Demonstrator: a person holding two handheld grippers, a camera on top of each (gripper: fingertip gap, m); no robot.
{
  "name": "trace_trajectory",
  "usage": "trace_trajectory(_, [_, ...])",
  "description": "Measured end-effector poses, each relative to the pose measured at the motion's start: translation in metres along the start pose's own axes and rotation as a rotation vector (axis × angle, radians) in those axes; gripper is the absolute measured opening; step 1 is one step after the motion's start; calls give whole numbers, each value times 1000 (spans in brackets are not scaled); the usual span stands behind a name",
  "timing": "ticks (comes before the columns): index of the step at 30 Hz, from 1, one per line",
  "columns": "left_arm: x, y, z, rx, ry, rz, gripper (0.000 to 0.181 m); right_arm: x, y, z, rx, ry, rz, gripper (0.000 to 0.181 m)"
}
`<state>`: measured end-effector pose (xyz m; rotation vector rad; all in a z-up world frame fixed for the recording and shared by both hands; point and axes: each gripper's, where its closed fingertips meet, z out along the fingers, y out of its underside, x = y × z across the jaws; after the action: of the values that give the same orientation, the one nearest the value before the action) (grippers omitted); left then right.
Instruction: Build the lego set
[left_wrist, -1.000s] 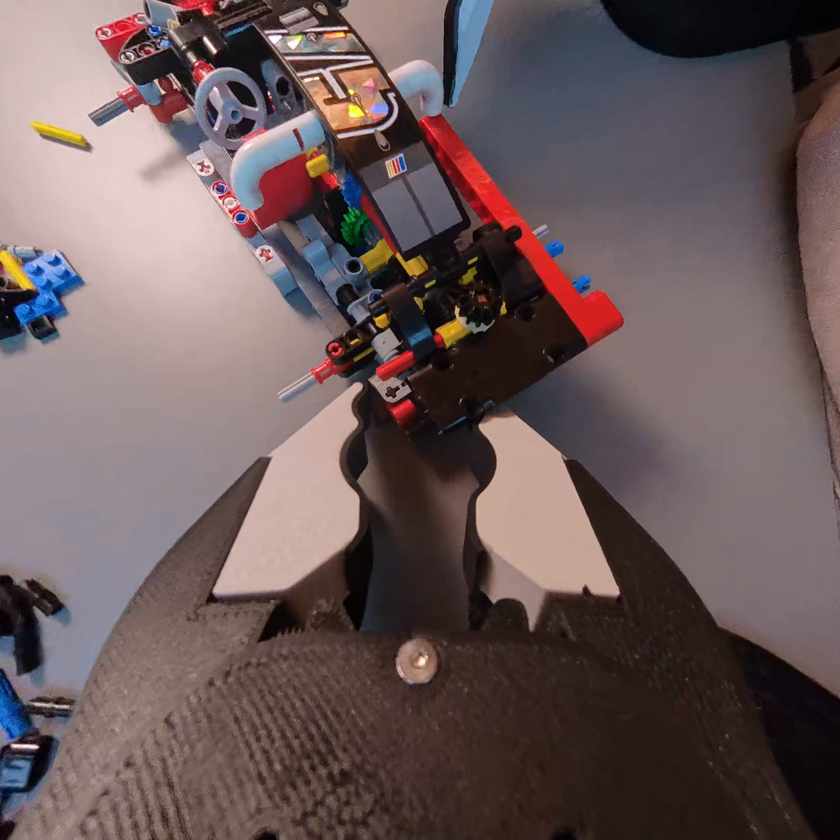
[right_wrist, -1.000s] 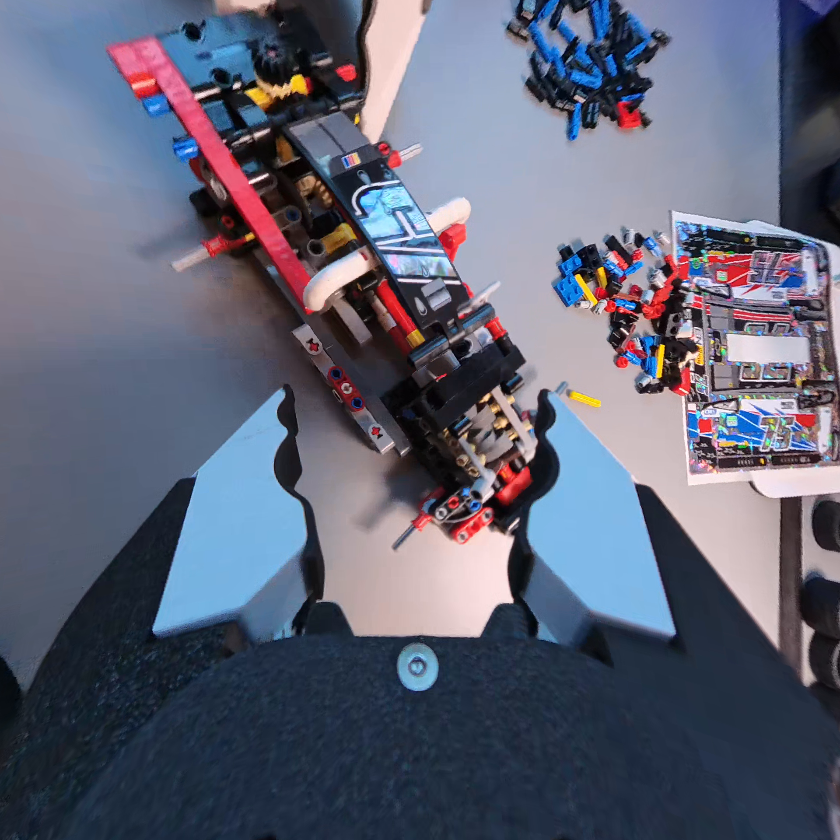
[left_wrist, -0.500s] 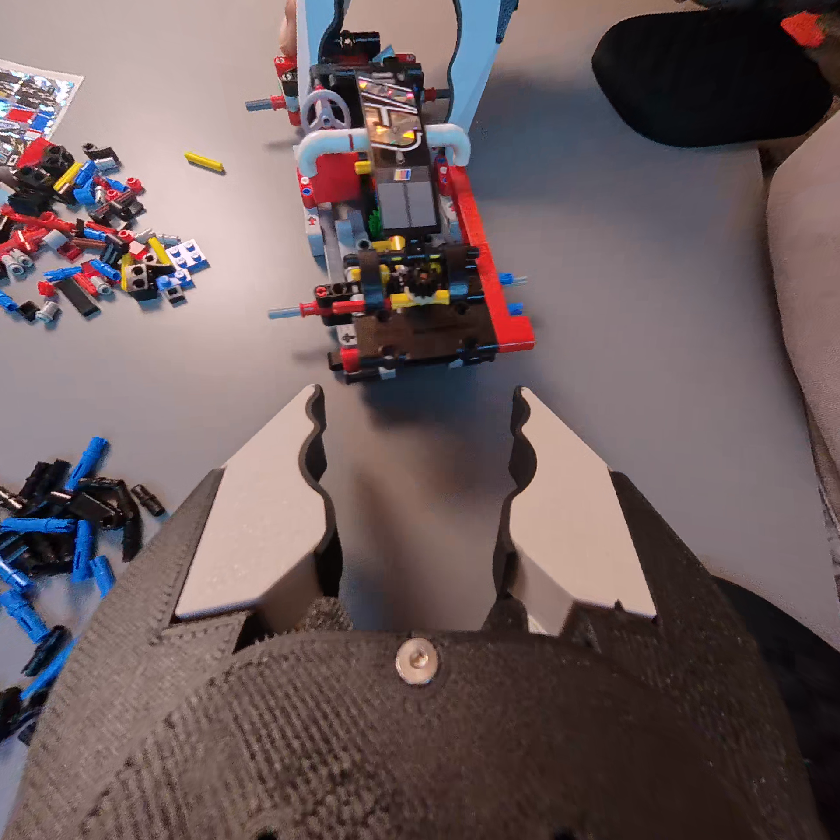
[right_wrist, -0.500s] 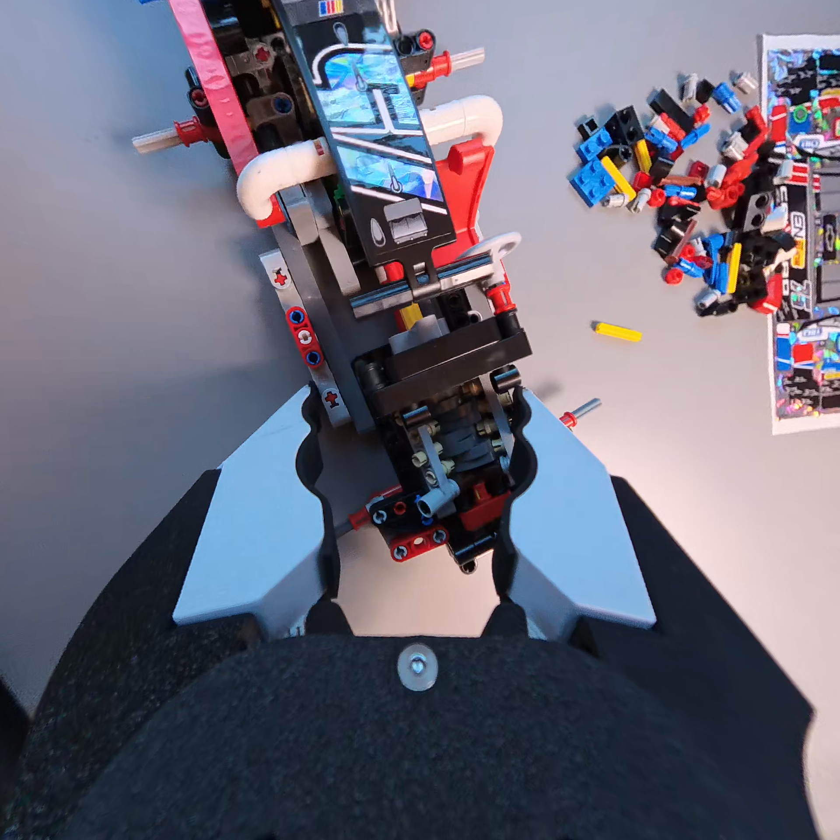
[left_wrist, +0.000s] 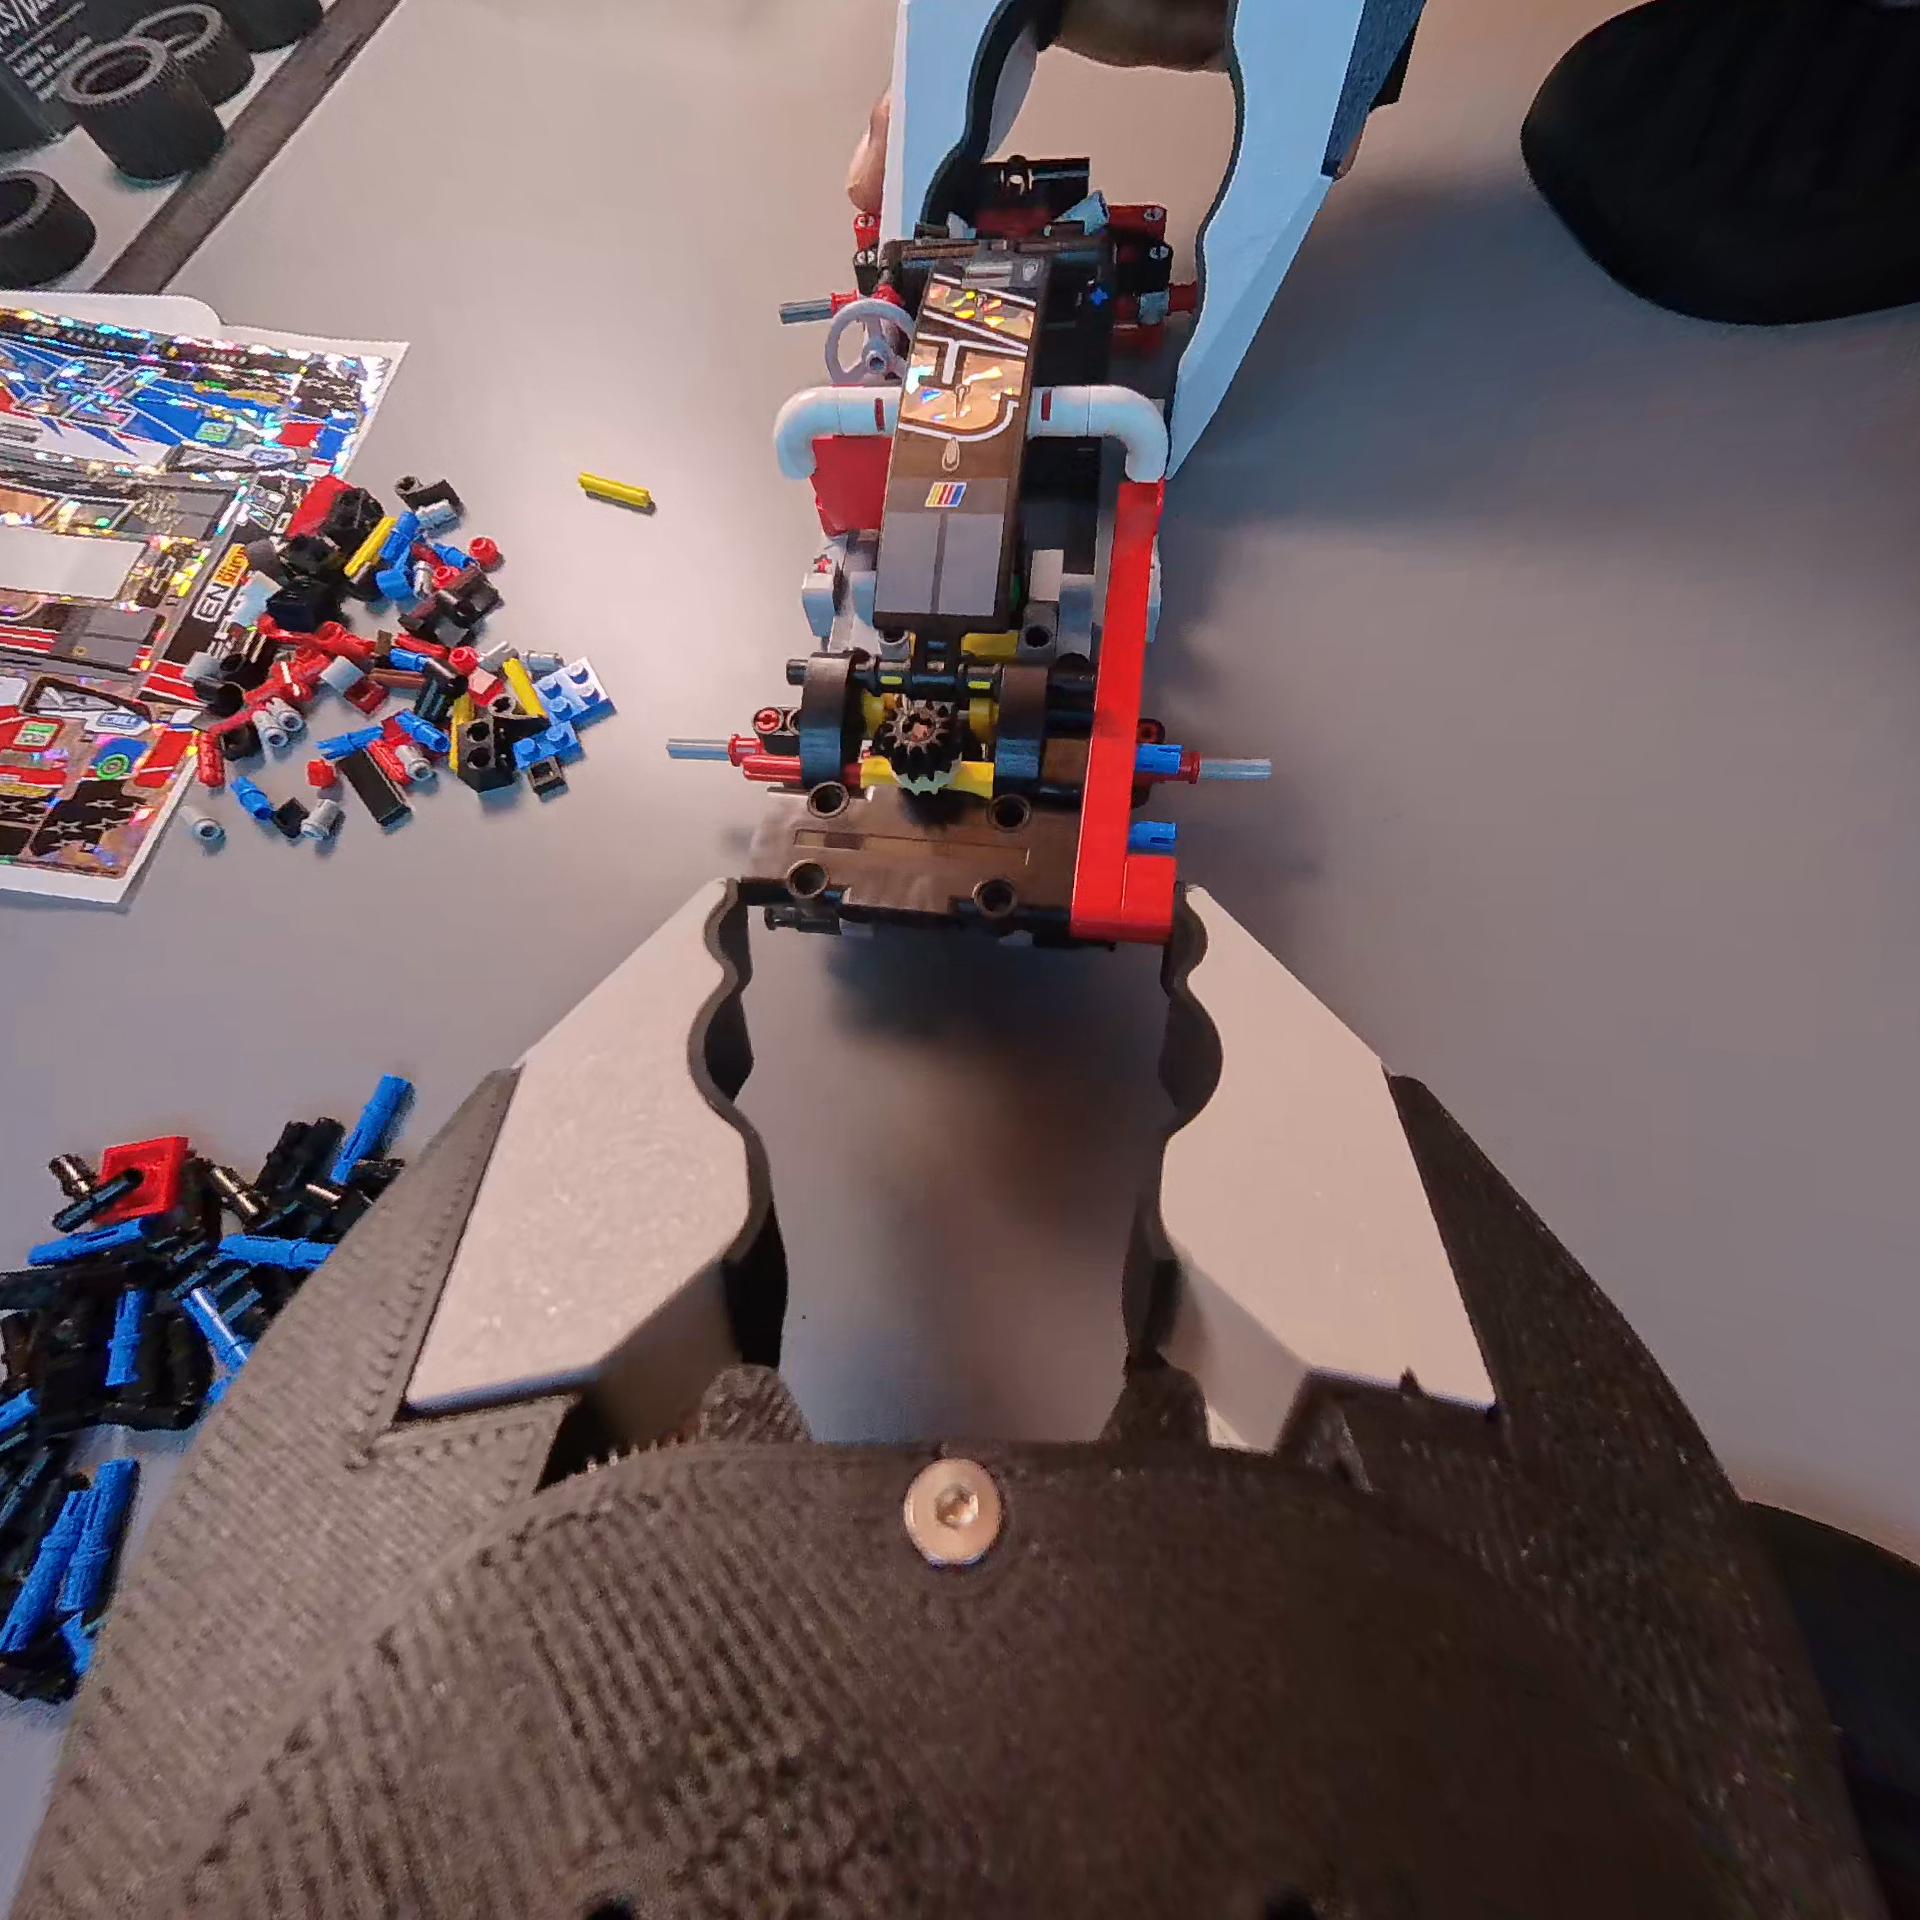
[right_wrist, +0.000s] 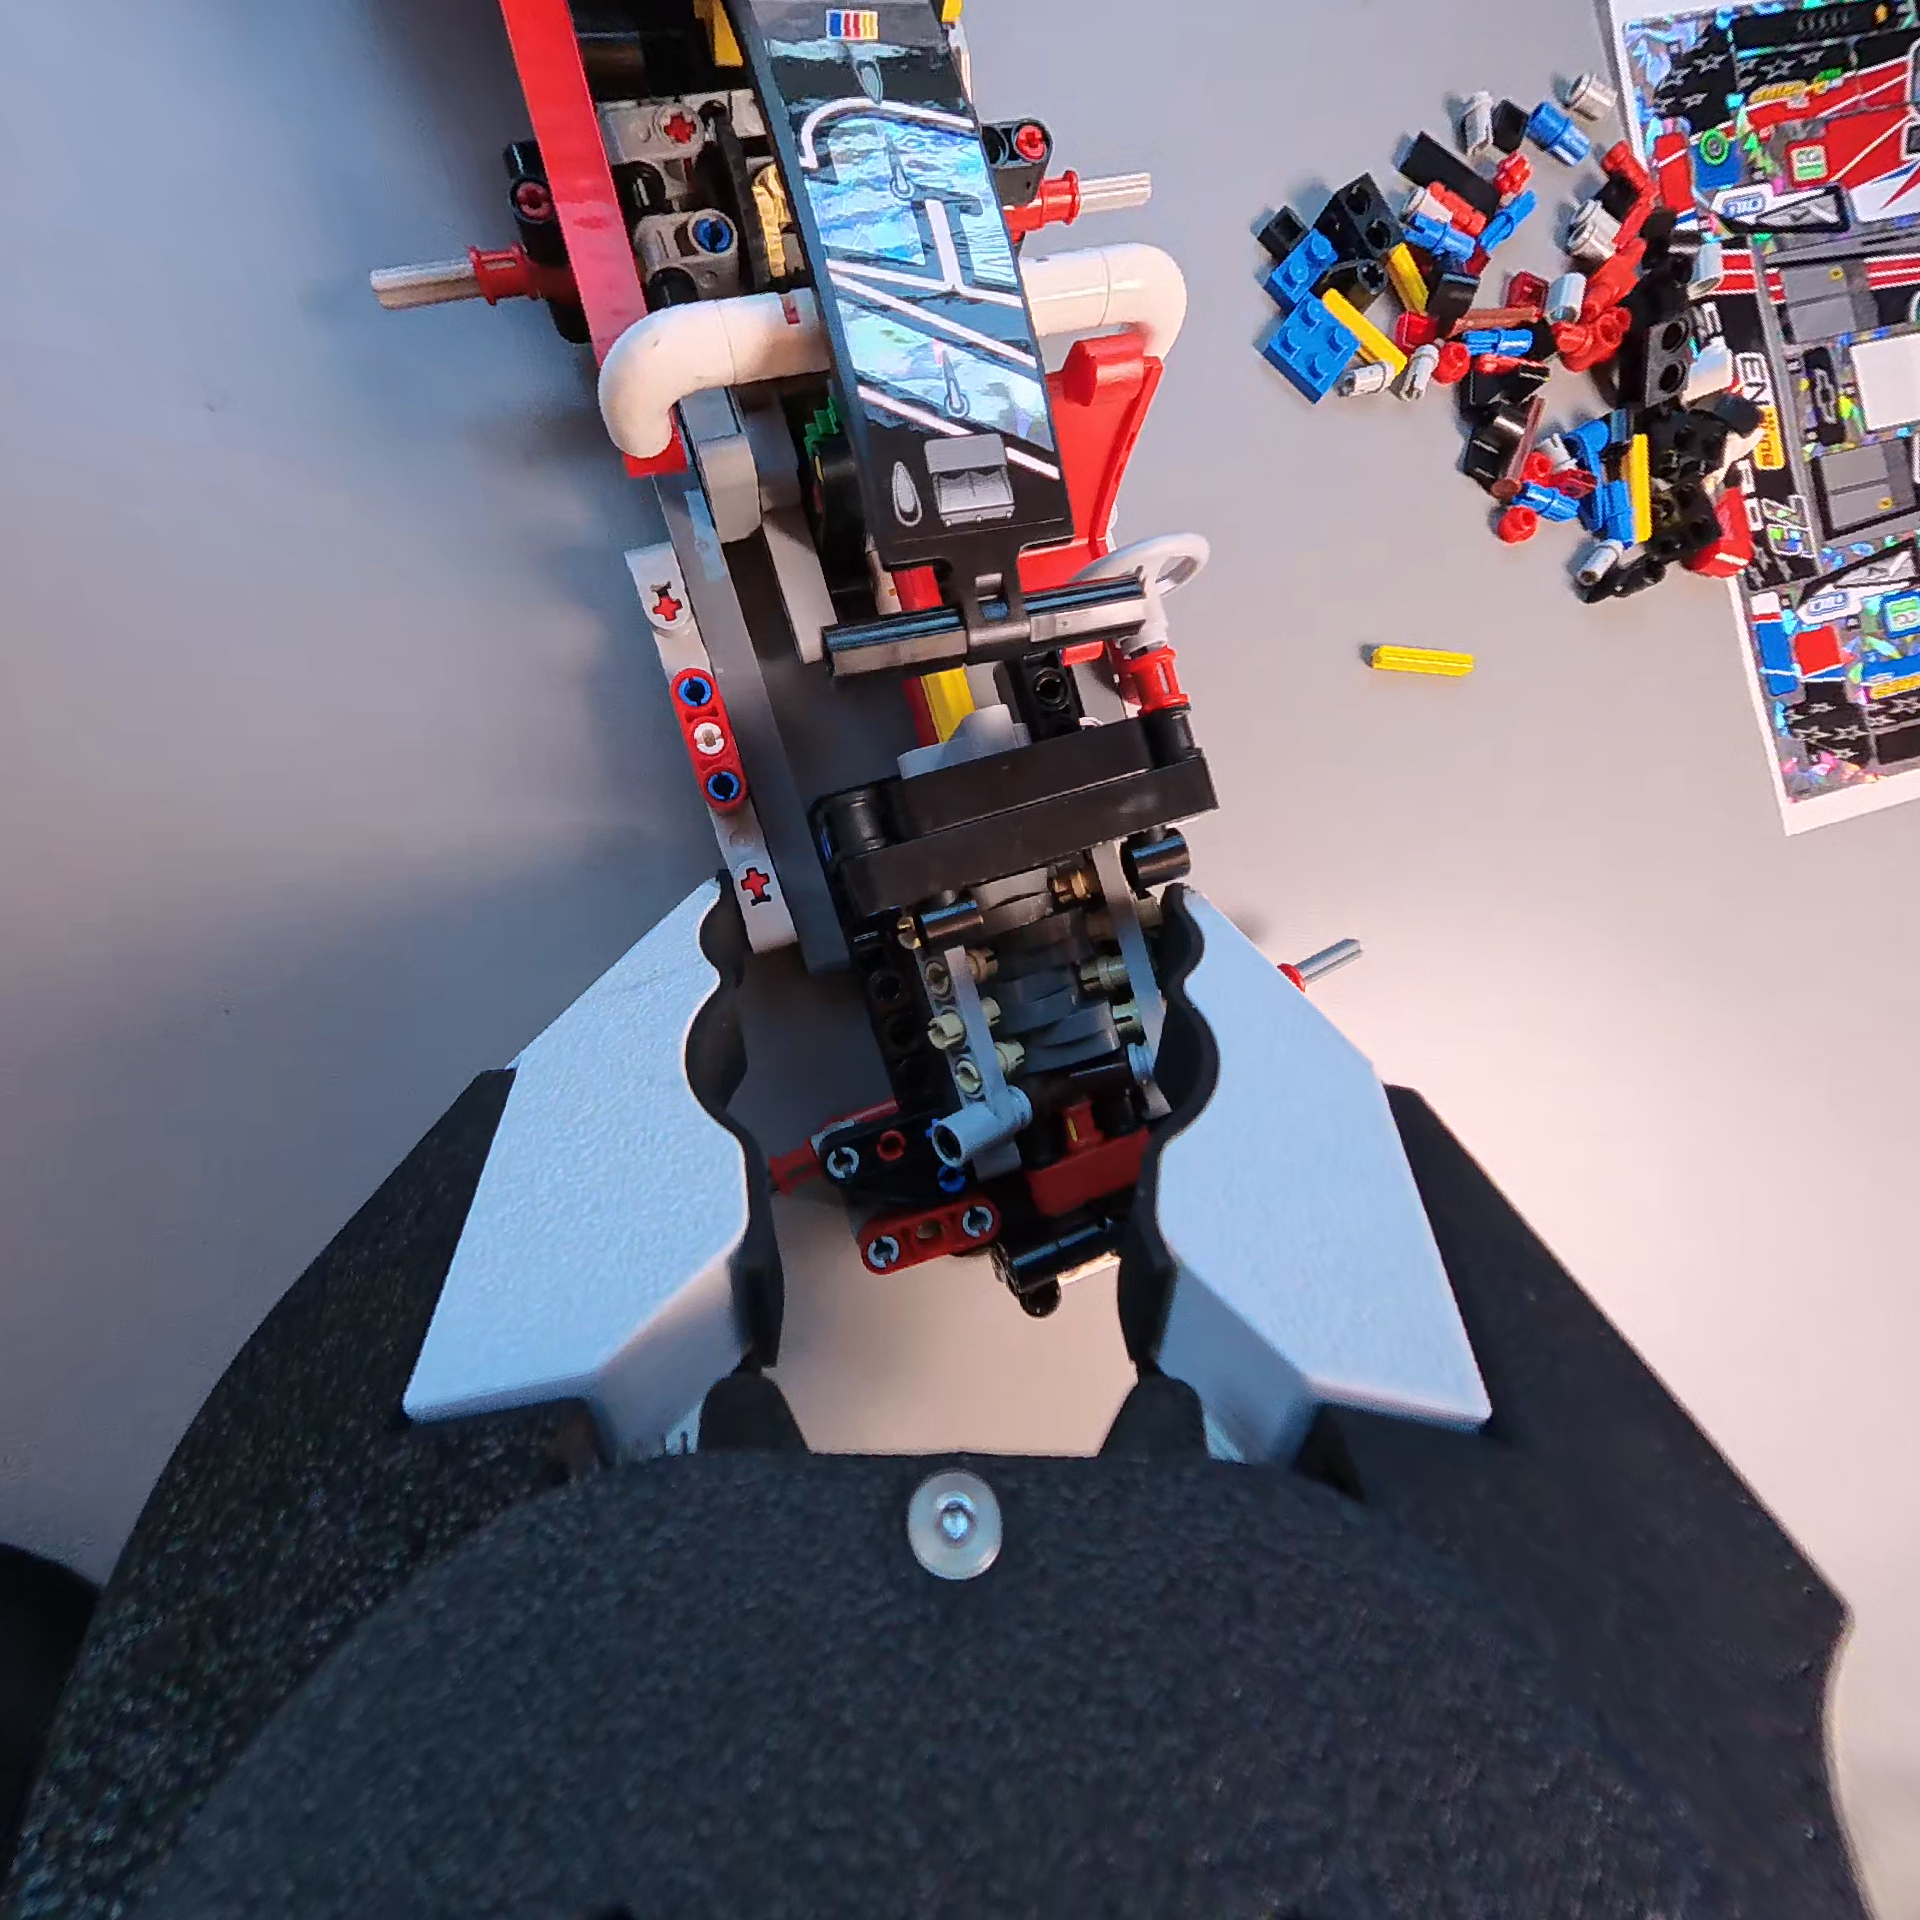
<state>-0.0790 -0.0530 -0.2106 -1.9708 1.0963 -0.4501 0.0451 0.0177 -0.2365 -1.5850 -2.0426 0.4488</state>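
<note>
The partly built lego car chassis (left_wrist: 987, 644), black with a red side beam, white tubes and a shiny sticker panel, lies along the grey table between both grippers. My left gripper (left_wrist: 956, 902) is open, and its fingertips (left_wrist: 717, 935) sit just outside the two corners of the chassis's near end with the black gear. My right gripper (right_wrist: 951, 909) is closed around the chassis's other end (right_wrist: 1018, 997). One finger touches the grey side beam and the other touches the grey arm. The right gripper also shows at the top of the left wrist view (left_wrist: 1091, 197).
A pile of mixed small parts (left_wrist: 405, 665) lies beside a shiny sticker sheet (left_wrist: 114, 582), which also shows in the right wrist view (right_wrist: 1829, 436). A loose yellow pin (right_wrist: 1418, 660) lies on the table. A heap of blue and black pins (left_wrist: 135, 1320) is near left, and black tyres (left_wrist: 125, 94) are far left. The gap from one gripper's tips to the other's is roughly 15 cm. Between my right fingertips and the loose yellow pin (right_wrist: 1418, 660) there is roughly 8 cm. The left camera catches it too, in the left wrist view (left_wrist: 615, 484).
My left gripper let go of the chassis end, opened and drew back, then came forward again to flank it. My right gripper moved in over the other end and narrowed onto it.
</note>
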Motion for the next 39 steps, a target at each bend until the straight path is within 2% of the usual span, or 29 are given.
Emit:
trace_trajectory(8, [2, 5, 1, -2, 17, -14, 81, 1, -1, 0, 10, 6, 0, 80])
trace_trajectory(12, [-2, -7, -4, 67, 28, -46, 82, 1, -1, 0, 13, 6, 1, 80])
trace_trajectory(21, [2, -8, -2, 32, 26, 5, 79, 2, -1, 0, 18, 9, 8, 81])
trace_trajectory(27, [2, -2, 1, 28, 42, -41, 79, 2, -1, 0, 19, 13, 8, 81])
trace_trajectory(39, [0, -4, 0, 68, -27, -68, 78, 2, 0, 0, 27, 25, 17, 81])
